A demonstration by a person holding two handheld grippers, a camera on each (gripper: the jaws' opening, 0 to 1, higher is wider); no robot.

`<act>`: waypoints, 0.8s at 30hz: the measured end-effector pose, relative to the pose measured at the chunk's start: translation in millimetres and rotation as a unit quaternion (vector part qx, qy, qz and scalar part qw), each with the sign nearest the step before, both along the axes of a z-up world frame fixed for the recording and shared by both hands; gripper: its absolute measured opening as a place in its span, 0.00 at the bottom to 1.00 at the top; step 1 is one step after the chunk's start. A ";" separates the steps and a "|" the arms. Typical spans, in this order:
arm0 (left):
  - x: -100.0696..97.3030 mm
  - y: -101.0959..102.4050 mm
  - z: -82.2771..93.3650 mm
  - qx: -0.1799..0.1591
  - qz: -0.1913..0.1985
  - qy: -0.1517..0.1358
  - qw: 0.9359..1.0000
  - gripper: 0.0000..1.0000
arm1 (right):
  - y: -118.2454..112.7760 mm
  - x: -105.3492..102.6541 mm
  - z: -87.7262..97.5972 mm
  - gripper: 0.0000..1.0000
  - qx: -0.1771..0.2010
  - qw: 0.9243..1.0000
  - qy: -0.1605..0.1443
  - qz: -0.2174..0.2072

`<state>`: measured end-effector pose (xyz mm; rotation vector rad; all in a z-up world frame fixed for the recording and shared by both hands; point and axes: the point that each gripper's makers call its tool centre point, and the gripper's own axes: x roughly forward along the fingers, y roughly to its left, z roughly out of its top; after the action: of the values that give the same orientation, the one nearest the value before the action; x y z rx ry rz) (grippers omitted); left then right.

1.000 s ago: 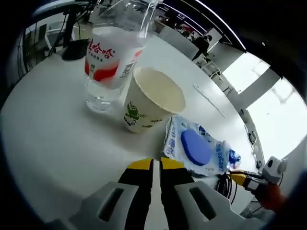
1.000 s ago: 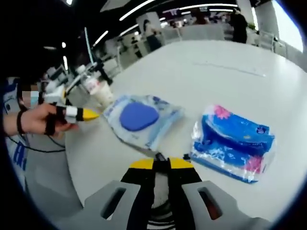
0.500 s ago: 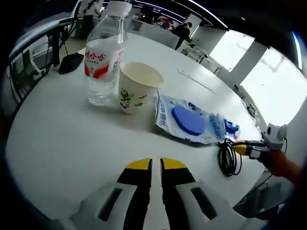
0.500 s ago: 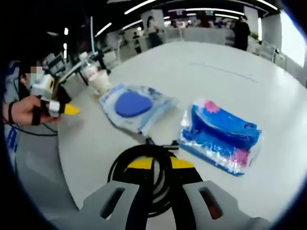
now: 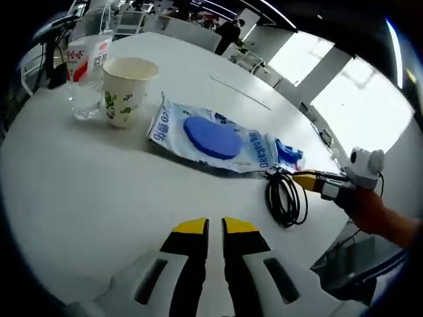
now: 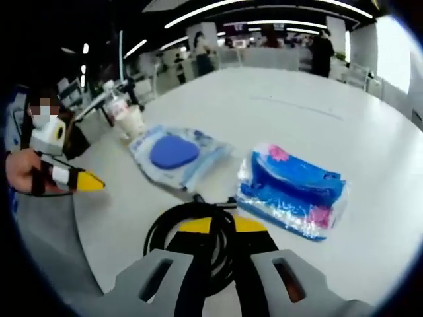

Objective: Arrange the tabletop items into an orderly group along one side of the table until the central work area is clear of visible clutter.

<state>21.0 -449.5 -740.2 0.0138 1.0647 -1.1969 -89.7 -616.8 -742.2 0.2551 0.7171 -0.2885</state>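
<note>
On the round white table, a clear water bottle [image 5: 86, 66] and a paper cup [image 5: 129, 89] stand side by side at the far left. A wipes pack [image 5: 211, 139] with a blue lid lies beside them. My left gripper [image 5: 217, 228] hovers shut over bare table, holding nothing. My right gripper [image 6: 222, 225] is shut on a coiled black cable [image 6: 172, 238], which loops around its jaws. A blue tissue pack [image 6: 294, 188] lies just ahead on the right, and the wipes pack [image 6: 175, 153] ahead on the left. The right gripper [image 5: 310, 179] touches the cable [image 5: 285, 198].
A hand holds the left gripper [image 6: 92, 183] off the table's left edge. The cup [image 6: 134, 120] and bottle [image 6: 115, 105] stand far back. More white tables, chairs and people fill the room behind. The table edge [image 5: 330, 224] runs close to the cable.
The left gripper has drawn back from the bottle and cup, away from the wipes pack. The right gripper has pulled back a little, and more of the cable coil shows around its jaws.
</note>
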 end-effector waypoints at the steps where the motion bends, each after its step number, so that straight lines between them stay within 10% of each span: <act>1: -2.4 -2.0 0.0 -0.001 -0.003 0.002 1.000 0.05 | -0.7 0.0 0.3 0.08 0.002 1.000 -0.002 -0.003; 24: -24.4 -4.3 -3.9 0.004 -0.017 0.024 1.000 0.04 | 33.4 -19.3 -27.5 0.09 0.000 0.997 0.038 0.072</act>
<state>-3.4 -453.8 -744.1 0.0100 1.1148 -1.2280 -109.0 -583.4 -769.7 0.1927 0.8061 -0.1613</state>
